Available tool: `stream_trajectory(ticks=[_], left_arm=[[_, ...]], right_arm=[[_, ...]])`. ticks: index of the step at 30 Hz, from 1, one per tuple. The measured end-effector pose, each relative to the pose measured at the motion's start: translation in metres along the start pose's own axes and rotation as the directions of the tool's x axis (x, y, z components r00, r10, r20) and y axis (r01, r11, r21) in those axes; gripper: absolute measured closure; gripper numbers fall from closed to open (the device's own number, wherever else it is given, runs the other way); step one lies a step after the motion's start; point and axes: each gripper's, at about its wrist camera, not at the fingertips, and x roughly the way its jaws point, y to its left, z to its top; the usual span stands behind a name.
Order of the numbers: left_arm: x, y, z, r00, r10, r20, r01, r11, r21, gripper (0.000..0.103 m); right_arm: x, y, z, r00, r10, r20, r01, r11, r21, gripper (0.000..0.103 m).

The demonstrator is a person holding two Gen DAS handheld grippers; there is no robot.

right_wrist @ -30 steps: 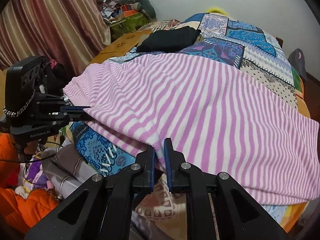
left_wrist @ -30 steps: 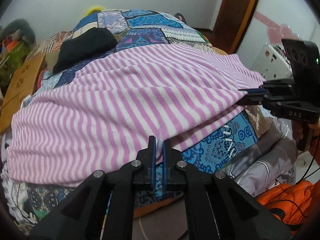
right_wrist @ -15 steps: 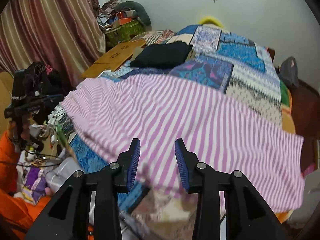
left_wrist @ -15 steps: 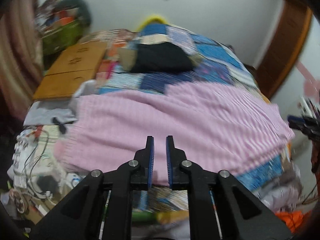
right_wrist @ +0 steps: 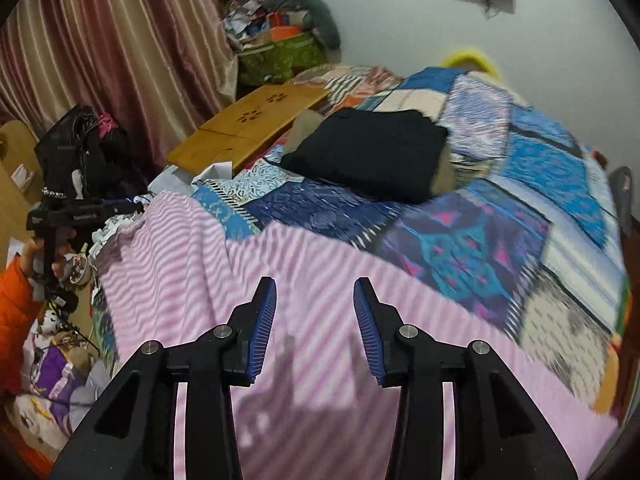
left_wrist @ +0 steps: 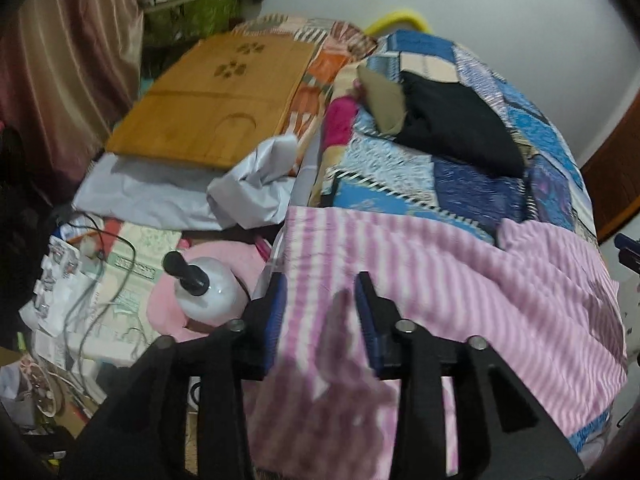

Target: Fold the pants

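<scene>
Having just been opened, the jaws of the left gripper (left_wrist: 320,308) and right gripper (right_wrist: 315,320) are held apart over the striped pants (right_wrist: 320,320), which have been released, folded, along the near edge of the bed (right_wrist: 560,184), so a further fold is judged next.

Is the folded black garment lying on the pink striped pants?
No, the folded black garment rests on the patchwork quilt, apart from the pink striped pants.
</scene>
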Motion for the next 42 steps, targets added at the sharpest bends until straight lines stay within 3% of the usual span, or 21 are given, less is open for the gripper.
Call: stream_trajectory(ticks=[1, 5, 9, 14, 15, 17, 19, 20, 26, 29, 31, 34, 37, 39, 41, 42], left_arm=[[0.007, 0.003, 0.002, 1.000, 0.002, -0.009, -0.002, 1.000, -0.007, 0.055], [0.031, 0.013, 0.009, 0.999, -0.019, -0.033, 0.018, 0.999, -0.034, 0.049], [0.045, 0.020, 0.013, 0.997, -0.055, -0.056, 0.051, 0.997, -0.059, 0.048], [0.052, 0.021, 0.015, 0.994, -0.092, -0.060, 0.088, 0.994, -0.068, 0.049], [0.051, 0.021, 0.015, 0.994, -0.095, -0.058, 0.091, 0.994, -0.064, 0.051], [0.050, 0.018, 0.014, 0.988, -0.142, -0.058, 0.138, 0.988, -0.062, 0.069], [0.046, 0.013, 0.014, 0.992, -0.120, -0.045, 0.118, 0.992, -0.048, 0.070], [0.043, 0.010, 0.013, 0.994, -0.102, -0.034, 0.101, 0.994, -0.033, 0.070], [0.015, -0.003, 0.013, 0.997, 0.029, 0.068, -0.031, 0.999, 0.035, 0.077], [0.002, -0.003, 0.015, 0.985, 0.134, 0.110, -0.141, 0.988, 0.057, 0.078], [0.004, 0.003, 0.017, 0.981, 0.166, 0.100, -0.171, 0.984, 0.053, 0.078], [0.016, 0.010, 0.019, 0.988, 0.147, 0.041, -0.149, 0.987, 0.055, 0.072], [0.016, 0.012, 0.017, 0.991, 0.133, 0.019, -0.134, 0.990, 0.052, 0.068], [0.003, 0.015, 0.013, 0.993, 0.106, 0.046, -0.108, 0.994, 0.029, 0.060], [-0.011, 0.019, 0.009, 0.992, 0.099, 0.075, -0.100, 0.995, 0.005, 0.045], [-0.020, 0.021, 0.005, 0.992, 0.090, 0.090, -0.090, 0.996, -0.007, 0.044]], right_arm=[[0.010, 0.001, 0.005, 1.000, 0.007, -0.013, -0.007, 1.000, -0.004, 0.063], [0.061, 0.008, 0.028, 0.995, 0.034, -0.090, -0.039, 0.998, -0.052, 0.062], [0.107, 0.016, 0.042, 0.983, 0.055, -0.174, -0.072, 0.994, -0.088, 0.062], [0.149, 0.021, 0.044, 0.953, 0.114, -0.282, -0.143, 0.986, -0.086, 0.060], [0.156, 0.022, 0.042, 0.947, 0.117, -0.301, -0.149, 0.985, -0.087, 0.060], [0.162, 0.025, 0.037, 0.937, 0.137, -0.323, -0.175, 0.980, -0.093, 0.061], [0.164, 0.030, 0.034, 0.934, 0.139, -0.330, -0.185, 0.977, -0.110, 0.074], [0.164, 0.032, 0.033, 0.932, 0.141, -0.334, -0.190, 0.974, -0.121, 0.087], [0.141, 0.043, 0.038, 0.973, 0.079, -0.216, -0.124, 0.972, -0.202, 0.095], [0.133, 0.042, 0.042, 0.988, 0.019, -0.153, -0.055, 0.972, -0.229, 0.095], [0.135, 0.041, 0.043, 0.991, -0.034, -0.128, 0.002, 0.971, -0.238, 0.095], [0.142, 0.036, 0.047, 0.988, -0.067, -0.141, 0.033, 0.972, -0.231, 0.095], [0.141, 0.030, 0.052, 0.984, -0.043, -0.173, 0.012, 0.985, -0.175, 0.089], [0.131, 0.027, 0.053, 0.984, -0.033, -0.175, 0.009, 0.991, -0.134, 0.076], [0.111, 0.021, 0.054, 0.989, -0.015, -0.149, 0.000, 0.995, -0.100, 0.066], [0.098, 0.018, 0.053, 0.992, -0.015, -0.126, 0.004, 0.996, -0.089, 0.063]])
